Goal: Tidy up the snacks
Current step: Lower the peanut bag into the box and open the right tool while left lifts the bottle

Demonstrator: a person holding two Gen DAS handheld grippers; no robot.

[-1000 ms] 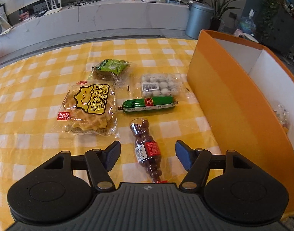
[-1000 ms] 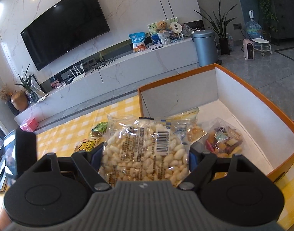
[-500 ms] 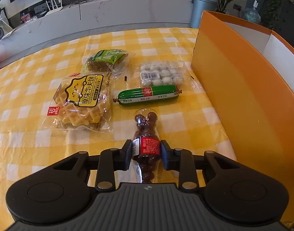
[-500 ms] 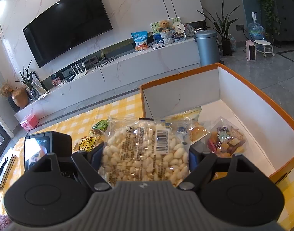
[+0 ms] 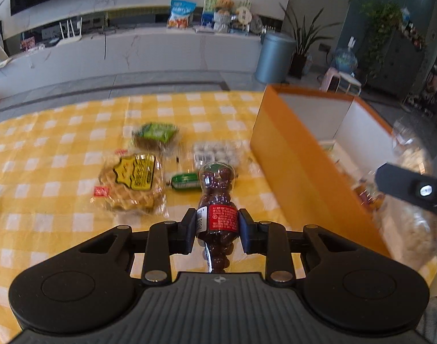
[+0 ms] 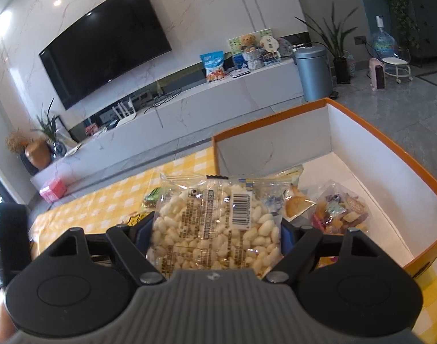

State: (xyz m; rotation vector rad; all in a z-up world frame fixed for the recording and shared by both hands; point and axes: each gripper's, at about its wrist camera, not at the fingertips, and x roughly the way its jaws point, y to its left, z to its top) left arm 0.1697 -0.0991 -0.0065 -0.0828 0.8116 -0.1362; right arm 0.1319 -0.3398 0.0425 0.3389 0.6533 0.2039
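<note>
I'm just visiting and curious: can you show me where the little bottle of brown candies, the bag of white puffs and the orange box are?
bottle of brown candies (image 5: pixel 221 217): left wrist view, red label.
bag of white puffs (image 6: pixel 215 229): right wrist view, bag's middle.
orange box (image 5: pixel 298 169): left wrist view, outer wall.

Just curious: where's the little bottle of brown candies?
In the left wrist view, the candy bottle is clamped in the left claw, raised over the checkered tablecloth.

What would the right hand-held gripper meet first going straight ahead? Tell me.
Probably the orange box: its white far wall lies beyond the peanut bag that the right hand-held gripper grips, though depth is unclear.
</note>
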